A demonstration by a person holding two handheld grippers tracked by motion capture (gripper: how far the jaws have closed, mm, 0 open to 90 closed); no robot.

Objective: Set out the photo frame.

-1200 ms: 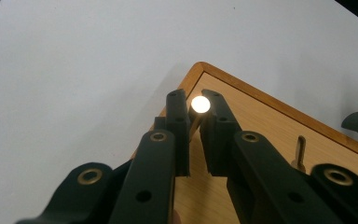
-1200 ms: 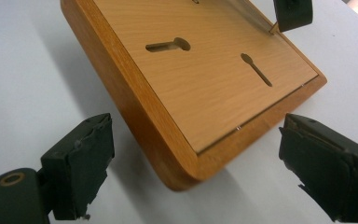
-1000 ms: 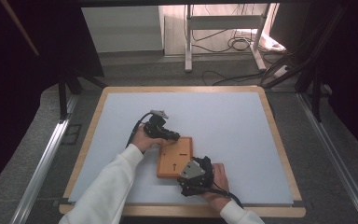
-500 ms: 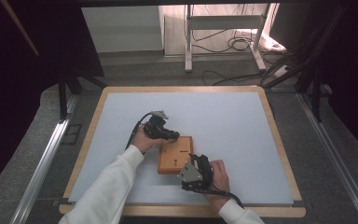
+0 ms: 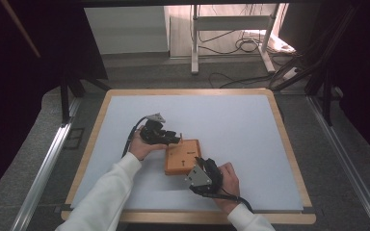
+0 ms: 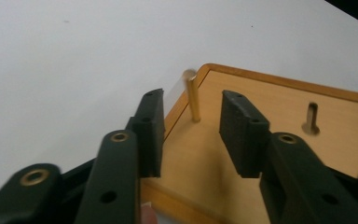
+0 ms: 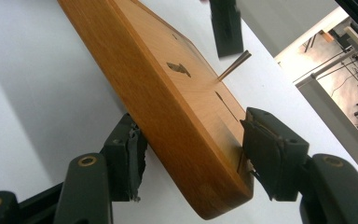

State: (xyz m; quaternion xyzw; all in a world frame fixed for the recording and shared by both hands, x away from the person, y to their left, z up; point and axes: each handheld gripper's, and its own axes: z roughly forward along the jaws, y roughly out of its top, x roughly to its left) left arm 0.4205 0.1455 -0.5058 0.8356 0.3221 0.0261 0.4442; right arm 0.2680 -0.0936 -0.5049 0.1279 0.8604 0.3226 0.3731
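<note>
A flat wooden block [image 5: 182,157], honey-orange with rounded corners and a smooth, faintly grained top, lies on the pale matte mat [image 5: 231,125] of the wood-rimmed table [image 5: 289,159], a little left of centre and toward the near edge. Its face carries a few small dark keyhole-shaped slots; one of them [image 6: 311,122] shows clearly in the left gripper view.

A slim brass-coloured pin [image 6: 193,97], round and shiny, stands upright in the block close to its far-left corner.

The left gripper [image 6: 193,135] sits at that corner. Its black ribbed pads have just been spreading, and the pin stands free just beyond their tips, untouched. The jaws are open, one pad over the mat, the other over the wood.

The right gripper [image 7: 193,156] is at the block's near-right corner and has just been closing. It straddles the thick rounded edge. The right-hand pad lies against the top face. The left-hand pad, its rubber chipped and ragged, sits at the underside, and I cannot tell whether it presses there.

In the high view, the left gripper [image 5: 166,136] and the right gripper [image 5: 197,168] flank the block on opposite corners, with white sleeves [image 5: 106,197] coming in from the near side.
</note>
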